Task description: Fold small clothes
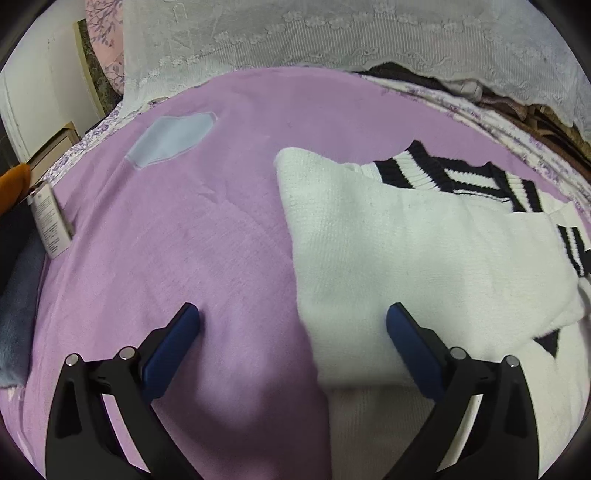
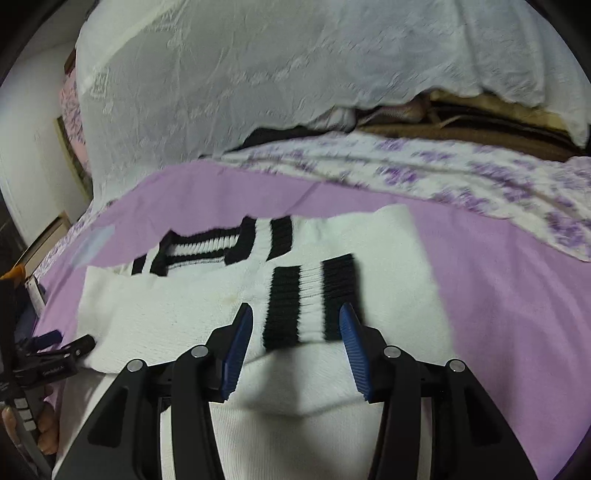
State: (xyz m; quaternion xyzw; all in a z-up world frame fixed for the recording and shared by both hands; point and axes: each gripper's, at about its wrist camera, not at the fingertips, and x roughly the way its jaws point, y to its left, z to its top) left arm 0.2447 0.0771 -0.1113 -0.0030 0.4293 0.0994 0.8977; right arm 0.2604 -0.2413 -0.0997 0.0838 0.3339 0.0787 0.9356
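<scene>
Blue fingers (image 1: 183,334) of left gripper (image 1: 293,314) spread wide apart at bottom of left wrist frame, clamped on nothing; one pad over purple blanket (image 1: 166,240), other over left edge of white sweater (image 1: 388,240). Right gripper (image 2: 296,314) likewise parted, gripping nothing, straddling black-and-white striped cuff (image 2: 310,299) at centre of right wrist frame. Sweater spread on blanket at centre right of left view, both sleeves folded across chest, black-striped V-neck collar (image 1: 461,177) toward upper right. White lace cover (image 1: 332,33) across top of frame; small carton (image 1: 50,221) at left edge.

Likely step in hand: sleeves in, bottom-to-collar fold still to do. Advice for doing it well:
- Lower each gripper to hem corners at bottom of frame, pinching both layers together.
- Close fully before lifting; loose knit likely to slip or stretch.
- Lift both corners level, carry toward collar at top, keeping sleeves undisturbed.
- Avoid catching blanket beneath.
- Release only once edges aligned.
</scene>
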